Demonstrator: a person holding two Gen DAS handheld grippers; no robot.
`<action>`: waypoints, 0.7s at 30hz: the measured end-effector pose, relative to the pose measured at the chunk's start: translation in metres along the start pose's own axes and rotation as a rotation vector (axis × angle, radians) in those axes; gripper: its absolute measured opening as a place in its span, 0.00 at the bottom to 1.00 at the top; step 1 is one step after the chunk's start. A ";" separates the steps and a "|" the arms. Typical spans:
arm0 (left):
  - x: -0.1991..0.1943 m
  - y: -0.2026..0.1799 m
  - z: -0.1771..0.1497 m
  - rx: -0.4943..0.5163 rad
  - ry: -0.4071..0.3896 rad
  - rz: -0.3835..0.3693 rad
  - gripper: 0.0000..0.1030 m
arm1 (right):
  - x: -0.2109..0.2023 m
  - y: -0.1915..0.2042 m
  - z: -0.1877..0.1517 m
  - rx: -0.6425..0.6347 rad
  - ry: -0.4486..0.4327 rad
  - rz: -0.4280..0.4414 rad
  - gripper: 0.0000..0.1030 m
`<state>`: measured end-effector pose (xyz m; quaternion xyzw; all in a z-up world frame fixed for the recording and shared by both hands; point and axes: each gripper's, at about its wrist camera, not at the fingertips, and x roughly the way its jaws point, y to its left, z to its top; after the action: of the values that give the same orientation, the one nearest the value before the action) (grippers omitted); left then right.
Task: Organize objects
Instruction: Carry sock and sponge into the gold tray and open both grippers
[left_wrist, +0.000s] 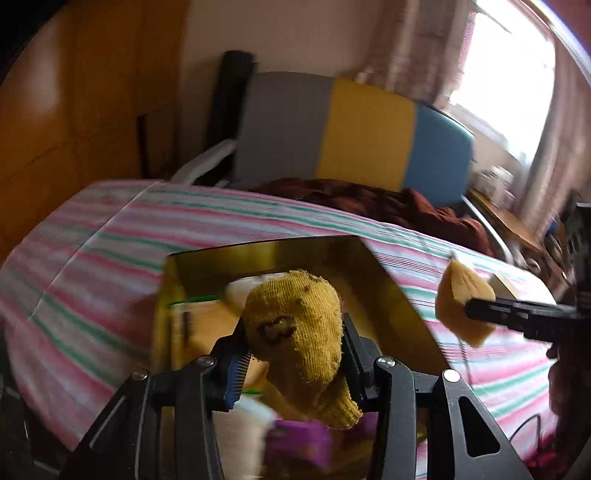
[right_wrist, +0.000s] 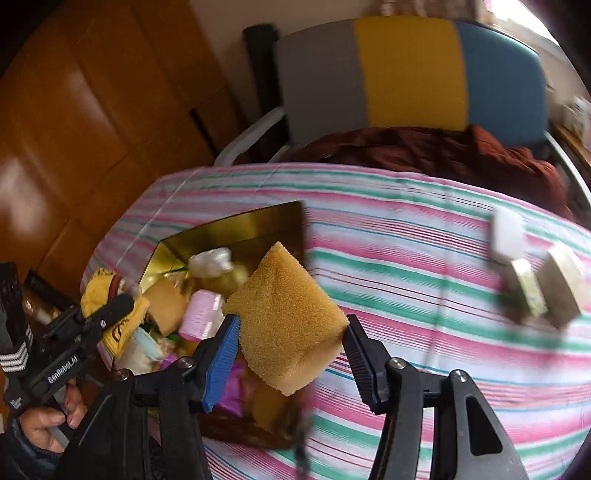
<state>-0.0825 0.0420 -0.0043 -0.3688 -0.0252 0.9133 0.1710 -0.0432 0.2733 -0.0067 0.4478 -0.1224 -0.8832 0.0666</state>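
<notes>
My left gripper (left_wrist: 293, 347) is shut on a mustard-yellow knitted cloth (left_wrist: 299, 332) and holds it above the gold box (left_wrist: 280, 254). It also shows in the right wrist view (right_wrist: 110, 306), at the box's left edge. My right gripper (right_wrist: 290, 332) is shut on a tan sponge (right_wrist: 284, 317) and holds it over the right side of the gold box (right_wrist: 236, 229). The sponge also shows in the left wrist view (left_wrist: 461, 302). The box holds several items, among them a pink piece (right_wrist: 201, 312) and a white crumpled piece (right_wrist: 210, 260).
The box stands on a pink, green and white striped cloth (right_wrist: 406, 258). A white block (right_wrist: 508, 236) and two tan bars (right_wrist: 561, 288) lie on it at the right. A grey, yellow and blue chair (right_wrist: 406, 74) with a maroon garment (right_wrist: 443, 151) stands behind. Wooden cabinets (right_wrist: 74, 129) are on the left.
</notes>
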 end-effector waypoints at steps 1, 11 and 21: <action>0.002 0.006 0.001 -0.014 0.001 0.008 0.44 | 0.012 0.011 0.004 -0.015 0.018 -0.001 0.55; 0.028 0.041 0.004 -0.072 0.040 0.021 0.45 | 0.089 0.046 0.036 -0.022 0.113 -0.038 0.59; 0.053 0.041 0.005 -0.056 0.086 0.039 0.45 | 0.075 0.030 0.025 0.034 0.070 -0.091 0.80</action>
<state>-0.1330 0.0214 -0.0427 -0.4129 -0.0363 0.8986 0.1437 -0.1073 0.2313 -0.0428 0.4846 -0.1146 -0.8669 0.0230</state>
